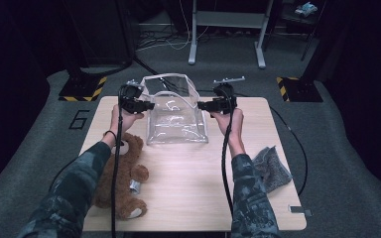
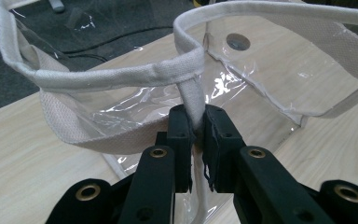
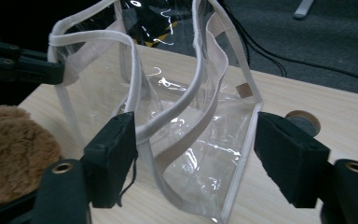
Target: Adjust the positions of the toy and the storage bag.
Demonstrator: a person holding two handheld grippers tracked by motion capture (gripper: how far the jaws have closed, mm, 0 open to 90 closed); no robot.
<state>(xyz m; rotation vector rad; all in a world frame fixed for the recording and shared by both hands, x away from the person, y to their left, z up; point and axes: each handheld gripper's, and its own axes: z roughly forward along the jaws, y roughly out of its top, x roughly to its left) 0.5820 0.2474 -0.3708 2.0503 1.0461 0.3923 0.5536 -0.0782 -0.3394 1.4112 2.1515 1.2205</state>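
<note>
Clear bag [image 2: 242,79] strap in left claw [image 2: 196,128]

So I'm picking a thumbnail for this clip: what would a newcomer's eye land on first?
First the clear plastic bag with white fabric trim, standing open at the far middle of the table. The left hand-held gripper is pinched shut on the trim at one side of the bag, while the right hand-held gripper stands open around the opposite side. Next, the brown teddy bear lying at the table's near left.
</note>
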